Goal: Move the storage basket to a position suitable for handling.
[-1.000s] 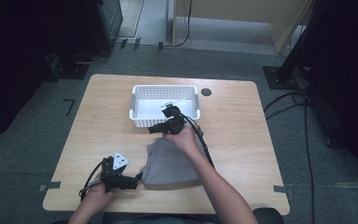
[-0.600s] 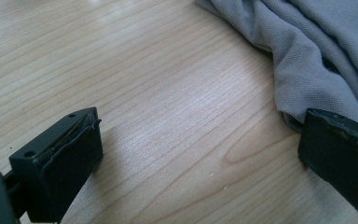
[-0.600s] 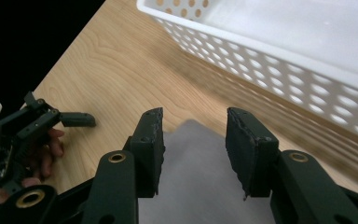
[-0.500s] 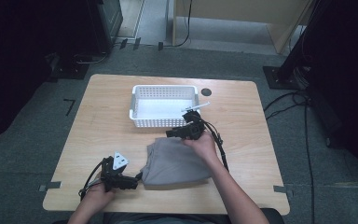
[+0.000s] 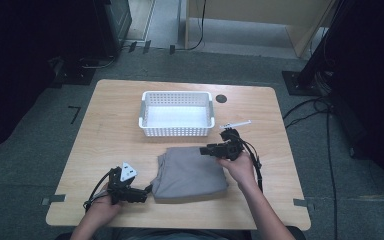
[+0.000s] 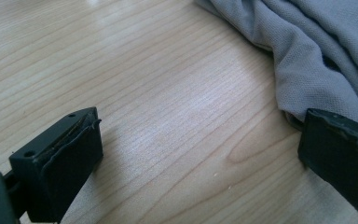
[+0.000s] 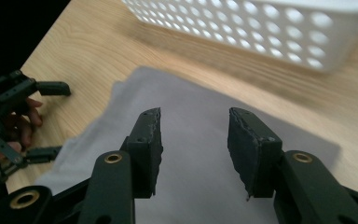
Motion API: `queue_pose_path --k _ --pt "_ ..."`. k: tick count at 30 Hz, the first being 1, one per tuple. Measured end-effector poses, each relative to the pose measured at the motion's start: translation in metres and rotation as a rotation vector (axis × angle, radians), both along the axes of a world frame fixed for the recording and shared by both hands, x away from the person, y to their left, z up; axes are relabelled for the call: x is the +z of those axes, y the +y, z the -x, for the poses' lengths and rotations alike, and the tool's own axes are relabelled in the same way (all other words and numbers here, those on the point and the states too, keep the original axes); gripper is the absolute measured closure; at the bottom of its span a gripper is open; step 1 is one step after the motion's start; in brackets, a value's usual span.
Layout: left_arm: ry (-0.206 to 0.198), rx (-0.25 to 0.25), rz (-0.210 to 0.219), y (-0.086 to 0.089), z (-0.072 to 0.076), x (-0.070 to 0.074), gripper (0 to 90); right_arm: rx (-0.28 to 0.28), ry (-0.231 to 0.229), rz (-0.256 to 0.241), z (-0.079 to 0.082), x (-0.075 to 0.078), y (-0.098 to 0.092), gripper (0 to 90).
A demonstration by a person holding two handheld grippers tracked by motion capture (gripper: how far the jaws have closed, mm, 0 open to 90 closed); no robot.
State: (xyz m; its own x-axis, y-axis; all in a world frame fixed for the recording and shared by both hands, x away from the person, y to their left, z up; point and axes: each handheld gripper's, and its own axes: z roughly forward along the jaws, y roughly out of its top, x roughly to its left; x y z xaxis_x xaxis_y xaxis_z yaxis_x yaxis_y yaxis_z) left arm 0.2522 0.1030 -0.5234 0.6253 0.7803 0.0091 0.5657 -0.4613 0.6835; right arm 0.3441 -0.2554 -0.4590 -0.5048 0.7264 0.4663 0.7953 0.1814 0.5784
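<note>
A grey cloth [image 5: 190, 174] lies folded on the wooden table [image 5: 110, 135], close to the near edge. In the high view my left gripper [image 5: 145, 194] rests on the table at the cloth's near left corner. In the left gripper view it [image 6: 200, 154] is open wide, with bare wood between the jaws and one jaw against the cloth's [image 6: 317, 51] hem. My right gripper [image 5: 203, 149] is at the cloth's far right edge. The right gripper view has it [image 7: 193, 140] open just above the cloth [image 7: 186, 102], holding nothing, with the left gripper [image 7: 58, 120] farther off.
An empty white perforated basket [image 5: 176, 114] [image 7: 279, 32] stands just beyond the cloth. A small white strip [image 5: 236, 124] lies to the basket's right, and a dark round spot [image 5: 221, 98] sits near the far edge. Bare wood spreads left of the cloth.
My right gripper has moved right and toward the near side, from beside the basket to the cloth's far right edge. The cloth now lies flatter. The left gripper has stayed put.
</note>
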Motion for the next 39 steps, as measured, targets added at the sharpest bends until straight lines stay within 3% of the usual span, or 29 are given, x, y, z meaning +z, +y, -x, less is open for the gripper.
queue_pose_path --k 13,20,32,39 --pt "0.0 0.004 0.002 -0.001 -0.001 0.0 0.0 -0.077 0.028 0.014 0.023 -0.012 -0.039 50.2" --pt "0.0 0.004 0.001 -0.001 0.0 0.0 0.0 -0.13 0.086 0.03 0.034 -0.025 -0.049 46.2" --pt "-0.001 0.004 0.002 -0.001 0.0 0.0 0.0 -0.124 0.157 0.032 0.037 -0.043 -0.031 40.2" --pt "-0.001 0.004 0.002 -0.001 -0.001 0.0 0.0 -0.117 0.154 0.024 0.037 -0.044 -0.016 40.0"
